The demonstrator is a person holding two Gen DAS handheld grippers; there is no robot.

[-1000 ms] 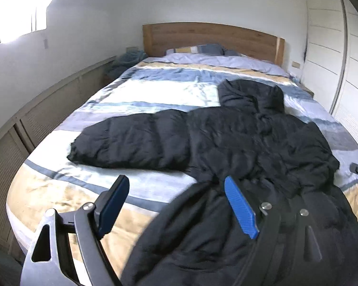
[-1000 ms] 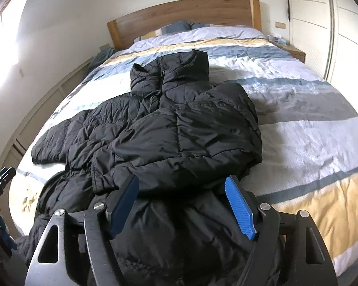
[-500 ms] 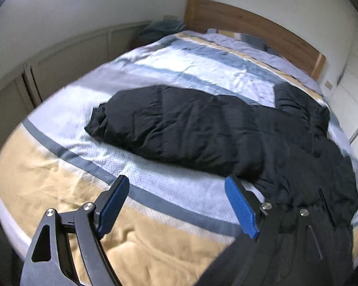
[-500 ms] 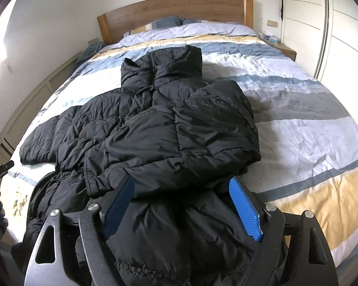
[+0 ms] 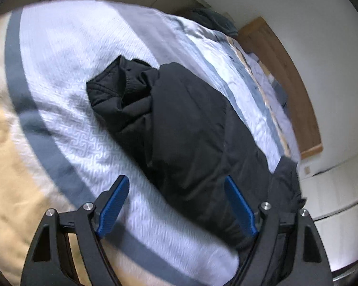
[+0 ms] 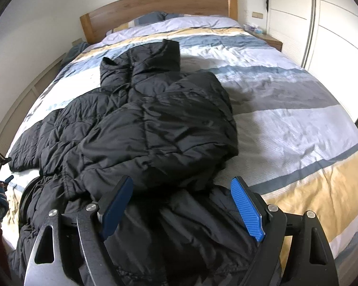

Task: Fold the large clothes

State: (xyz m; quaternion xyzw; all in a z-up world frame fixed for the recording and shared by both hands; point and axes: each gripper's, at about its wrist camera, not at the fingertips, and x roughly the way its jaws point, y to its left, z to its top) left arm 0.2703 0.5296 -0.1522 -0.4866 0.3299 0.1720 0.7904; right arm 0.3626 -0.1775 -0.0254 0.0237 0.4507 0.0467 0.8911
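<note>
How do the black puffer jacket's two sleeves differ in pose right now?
The left sleeve lies stretched out sideways, flat on the striped duvet; the right sleeve is folded in across the jacket's chest. The left sleeve's cuff rests on bedding; the right sleeve's rests on the jacket. Both are black and quilted.

Black jacket on a white, grey, blue and yellow striped duvet.

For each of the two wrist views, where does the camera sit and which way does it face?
Left wrist: behind the open left tongs, tilted over the outstretched sleeve.
Right wrist: behind the open right tongs, facing the headboard; left-hand device at the frame's left edge.
Shared: black puffer jacket, striped duvet.
</note>
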